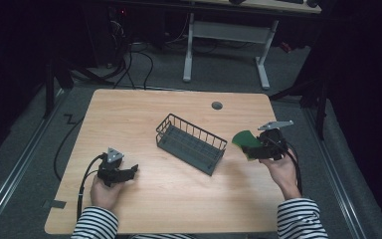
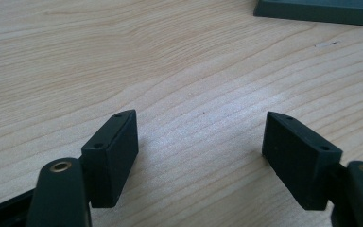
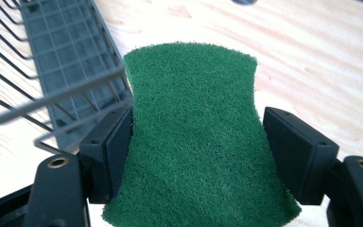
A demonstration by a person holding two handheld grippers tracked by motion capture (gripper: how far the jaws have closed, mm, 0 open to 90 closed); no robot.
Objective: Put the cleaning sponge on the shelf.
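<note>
**Sponge held beside the wire basket**

Dark surroundings frame a light wooden table, with a grey carpeted floor around it and the white legs of another desk standing beyond the far edge. Near the table's far edge sits a small round grey grommet.

A dark grey wire basket rests near the middle of the table, set at a slant; its long sides run from far left to near right. In the right gripper view its wire wall and gridded floor fill the upper left corner.

On the right side of the table, the right gripper holds a green scouring sponge, its jaws pressed against the two narrowed sides of the pad. In the right gripper view the sponge lies flat between the black jaws, green face up, with its far end reaching past them toward the basket's near right end. From above, a yellow edge shows under the green. The sponge is just beside the basket; whether it touches the wire I cannot tell. The right hand grips the tool from below, in a striped sleeve.

At the near left, the left gripper lies low over the table, pointed toward the basket and well apart from it. Its jaws are spread wide with bare wood between them. The left hand holds it, and a black cable loops back along the table edge.
</note>
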